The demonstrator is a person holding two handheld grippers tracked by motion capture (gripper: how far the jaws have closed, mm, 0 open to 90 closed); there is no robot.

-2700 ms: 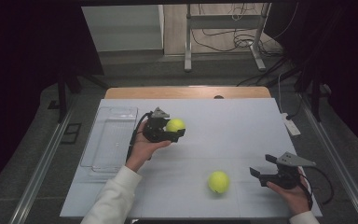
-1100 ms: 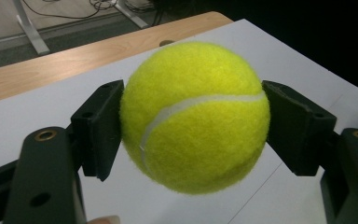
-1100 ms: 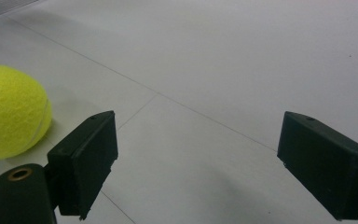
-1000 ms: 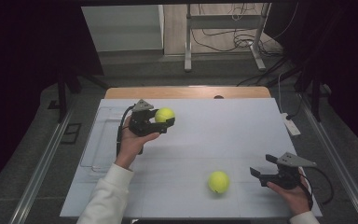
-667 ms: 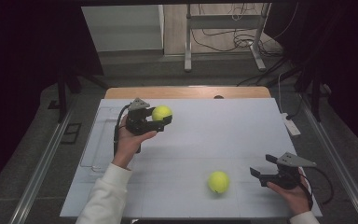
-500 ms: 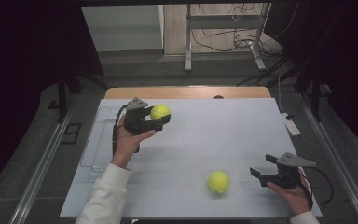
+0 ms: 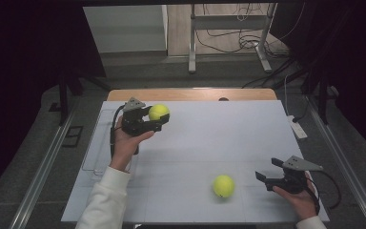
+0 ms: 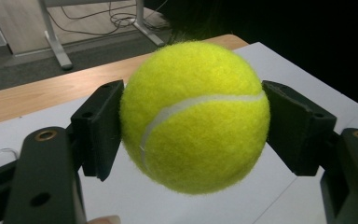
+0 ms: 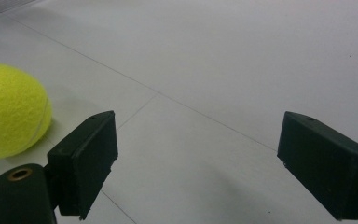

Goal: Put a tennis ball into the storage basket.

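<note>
My left gripper (image 7: 158, 119) is shut on a yellow tennis ball (image 7: 158, 112), held up above the white table's far left part. In the left gripper view the same ball (image 8: 196, 114) sits squeezed between both black pads (image 8: 100, 126). A second yellow tennis ball (image 7: 223, 185) lies on the table near the front, right of centre. My right gripper (image 7: 263, 178) rests low at the front right, open, its jaws pointing left toward that ball with a gap between. In the right gripper view that ball (image 9: 11, 112) lies left of the spread pads (image 9: 86, 158), outside them.
A clear plastic tray (image 7: 97, 143) lies along the table's left edge, under my left forearm. The white table top (image 7: 219, 138) ends at a wooden strip (image 7: 190, 94) at the back. A small white device (image 7: 297, 128) sits at the right edge.
My left gripper carried its ball left and toward the far side of the table, then slowed. The right gripper and the loose ball stayed where they were.
</note>
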